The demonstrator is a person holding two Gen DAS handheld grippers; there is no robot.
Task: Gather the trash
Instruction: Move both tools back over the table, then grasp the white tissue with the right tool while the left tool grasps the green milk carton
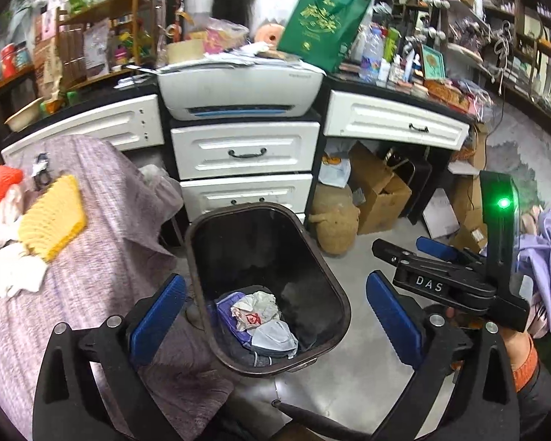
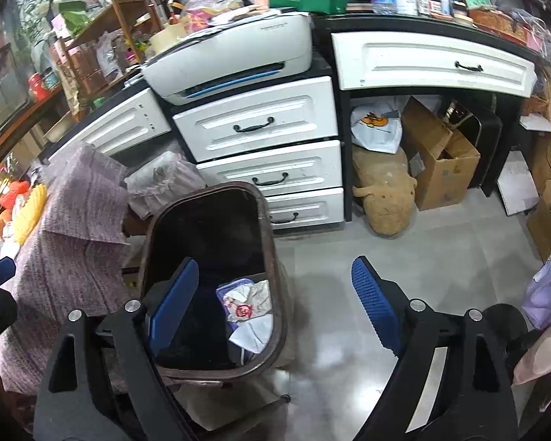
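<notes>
Trash [image 1: 255, 316] inside dark bin [image 1: 201, 242], below both tools; left tool [image 1: 275, 316] wide, empty; right tool [image 2: 275, 294] wide, empty.

bins: 1 dark trash bin [image 1: 201, 242] | trash in bin: 1 crumpled wrapper [image 1: 255, 310], 1 face mask [image 1: 275, 336] | grippers: 2, left gripper [image 1: 275, 316] and right gripper [image 2: 275, 301] | printers: 1 printer [image 1: 238, 90] | green bags: 1 green tote [image 1: 323, 22] | plush toys: 1 plush toy [image 2: 383, 193]
</notes>
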